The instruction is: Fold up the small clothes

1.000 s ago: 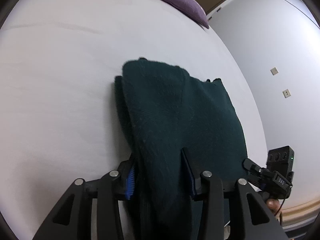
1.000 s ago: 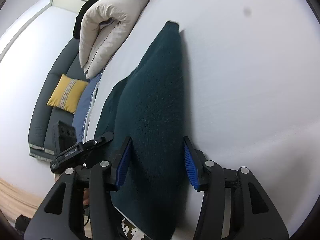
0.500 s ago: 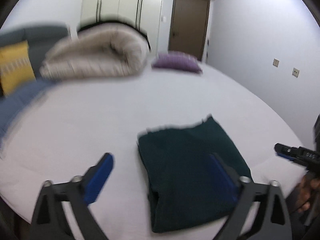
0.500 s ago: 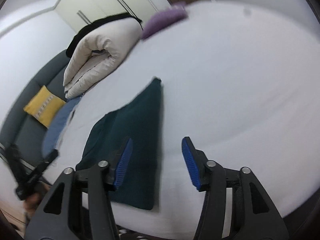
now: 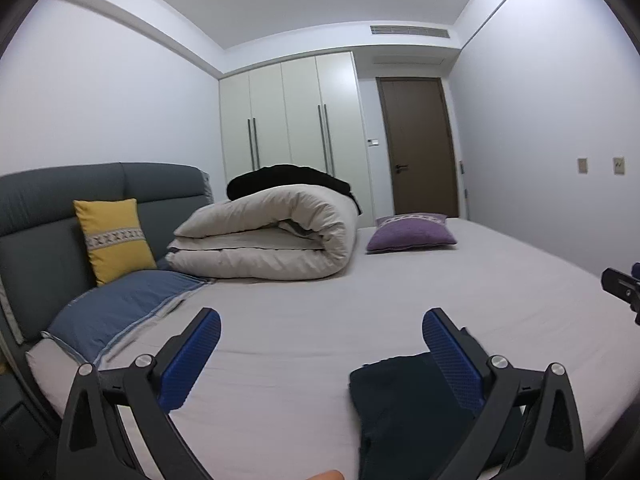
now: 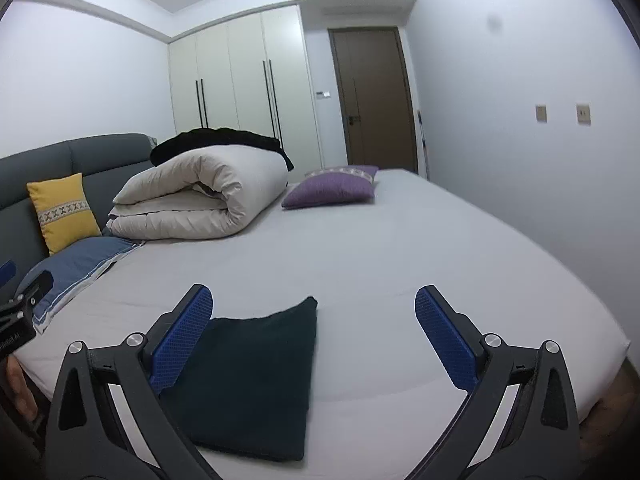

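Observation:
A dark green garment [image 6: 256, 368] lies folded into a flat rectangle on the white bed sheet [image 6: 360, 248], near the bed's front edge. In the left wrist view the same garment [image 5: 400, 400] shows low at the right, partly behind my right-hand finger. My left gripper [image 5: 322, 316] hovers above the bed, open wide and holding nothing. My right gripper [image 6: 314, 292] is also lifted clear of the garment. Its jaws are opening and nothing is between them. Both grippers point nearly level across the bed.
A rolled cream duvet [image 5: 272, 236] with a black cloth on top lies at the far side. Beside it rests a purple cushion [image 5: 412, 234]. A yellow cushion [image 5: 114, 236] and a blue pillow [image 5: 116, 320] sit by the grey headboard [image 5: 48, 208]. Wardrobe and door stand behind.
Both grippers let go of the green garment, opened wide, rose and tilted up from looking down at it to looking across the bed. The garment stayed folded on the sheet.

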{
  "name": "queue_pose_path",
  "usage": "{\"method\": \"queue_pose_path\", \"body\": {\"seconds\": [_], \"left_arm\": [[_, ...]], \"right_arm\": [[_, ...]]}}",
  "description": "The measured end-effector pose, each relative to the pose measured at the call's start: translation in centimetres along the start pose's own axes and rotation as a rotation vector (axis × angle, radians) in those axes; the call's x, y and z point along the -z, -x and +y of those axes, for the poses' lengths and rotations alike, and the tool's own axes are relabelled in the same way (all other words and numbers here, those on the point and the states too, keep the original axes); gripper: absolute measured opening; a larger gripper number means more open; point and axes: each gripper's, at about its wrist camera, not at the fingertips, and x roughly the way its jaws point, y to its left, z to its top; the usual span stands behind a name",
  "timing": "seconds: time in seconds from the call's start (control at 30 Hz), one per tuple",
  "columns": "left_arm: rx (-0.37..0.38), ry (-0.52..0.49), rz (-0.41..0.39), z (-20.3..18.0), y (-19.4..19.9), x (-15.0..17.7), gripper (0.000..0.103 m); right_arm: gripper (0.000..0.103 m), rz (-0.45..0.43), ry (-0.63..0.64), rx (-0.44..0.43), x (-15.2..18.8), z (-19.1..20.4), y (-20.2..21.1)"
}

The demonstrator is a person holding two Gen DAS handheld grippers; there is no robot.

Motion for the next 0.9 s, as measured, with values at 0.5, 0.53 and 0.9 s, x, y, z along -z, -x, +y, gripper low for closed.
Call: {"method": "queue_pose_path", "body": {"seconds": [0.5,0.53,0.9], "left_arm": [[0.005,-0.025,0.246,-1.3,-2.3,3.4,0.103],[0.017,-0.016,0.286,-1.2,-2.9,4.0,0.103],[0.061,0.017,0.569,-1.1,-7.3,9.6,0.103]], "right_arm": [[0.103,0.148,0.070,0.005,0.1,4.5,1.0],[0.103,0.177,0.065,0.017,0.6,4.5,0.2],[0.103,0.502,-0.021,0.076,7.5,2.5,-6.8]]}}
